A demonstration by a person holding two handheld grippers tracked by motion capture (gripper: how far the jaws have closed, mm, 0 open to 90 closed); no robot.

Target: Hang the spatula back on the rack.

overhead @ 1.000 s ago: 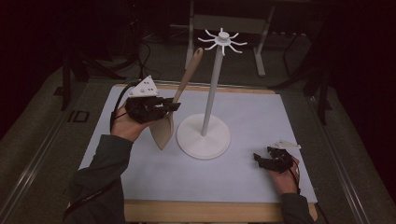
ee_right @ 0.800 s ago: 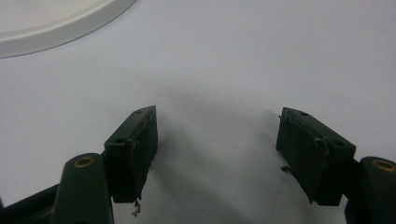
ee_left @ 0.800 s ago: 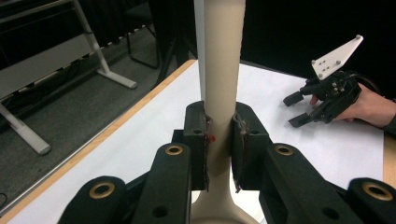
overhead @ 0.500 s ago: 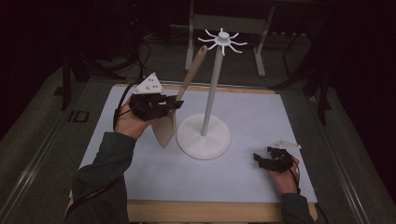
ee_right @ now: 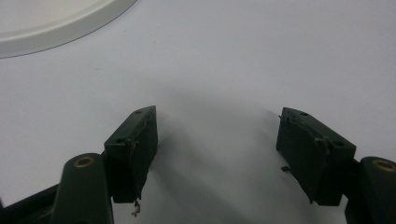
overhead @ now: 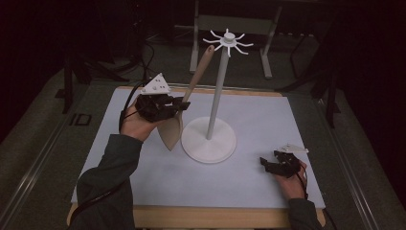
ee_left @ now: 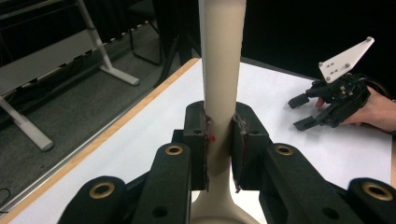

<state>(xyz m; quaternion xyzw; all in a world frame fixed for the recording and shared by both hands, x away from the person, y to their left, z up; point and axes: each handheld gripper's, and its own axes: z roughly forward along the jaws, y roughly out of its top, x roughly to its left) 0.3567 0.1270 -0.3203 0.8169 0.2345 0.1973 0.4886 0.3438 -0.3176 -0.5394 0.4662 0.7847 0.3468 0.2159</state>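
My left gripper is shut on the handle of a beige spatula and holds it off the table. The blade hangs down to the left of the stand's base, and the handle leans up toward the hook ring. In the left gripper view the pads clamp the spatula handle from both sides of the left gripper. The white stand rises from a round base and carries a ring of hooks on top. My right gripper rests open on the white mat, with nothing between its fingers.
A white mat covers the wooden table, whose front edge shows below it. The stand's base lies beyond my right gripper. The right gripper lies far off in the left gripper view. Metal frame legs and cables stand behind the table.
The left hand has edged the spatula slightly up and to the right, bringing the handle tip closer to the hook ring. The right hand has stayed still.
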